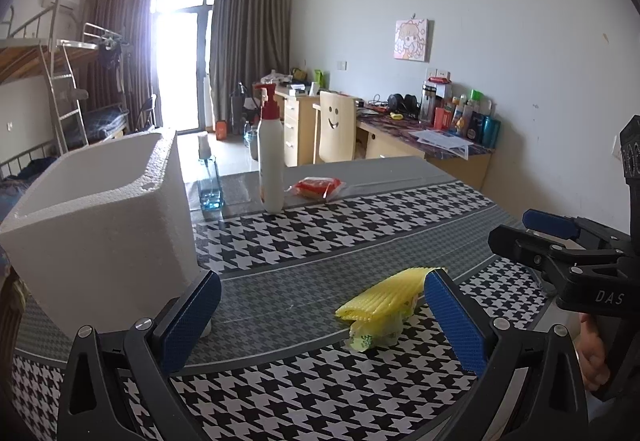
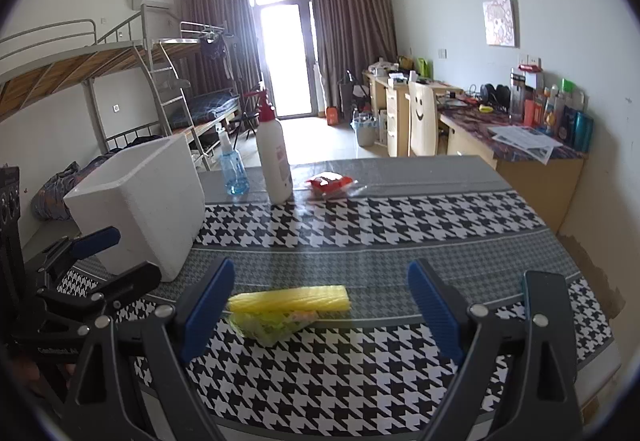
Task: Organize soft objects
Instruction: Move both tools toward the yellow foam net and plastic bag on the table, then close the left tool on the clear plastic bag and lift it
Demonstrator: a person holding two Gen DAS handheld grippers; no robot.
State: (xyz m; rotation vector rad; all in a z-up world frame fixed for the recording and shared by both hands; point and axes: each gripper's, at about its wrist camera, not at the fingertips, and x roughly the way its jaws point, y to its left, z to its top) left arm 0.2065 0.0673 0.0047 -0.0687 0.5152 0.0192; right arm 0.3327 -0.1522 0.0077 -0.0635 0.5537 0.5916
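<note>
The counter (image 2: pixel 400 225) wears a black-and-white houndstooth cloth crossed by grey bands. On it lie a yellow ribbed foam sleeve (image 2: pixel 290 299) over pale green wrapping, a red packet (image 2: pixel 330 181), a white foam box (image 1: pixel 100 217), a white bottle (image 1: pixel 271 157) with a red pump, and a clear blue spray bottle (image 2: pixel 234 169). Both the left gripper (image 1: pixel 322 317) and the right gripper (image 2: pixel 320 309) are black with blue pads.

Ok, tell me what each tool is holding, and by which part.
Nothing is held. The left tool and right tool are both open, and the yellow foam net lies untouched on the table.
</note>
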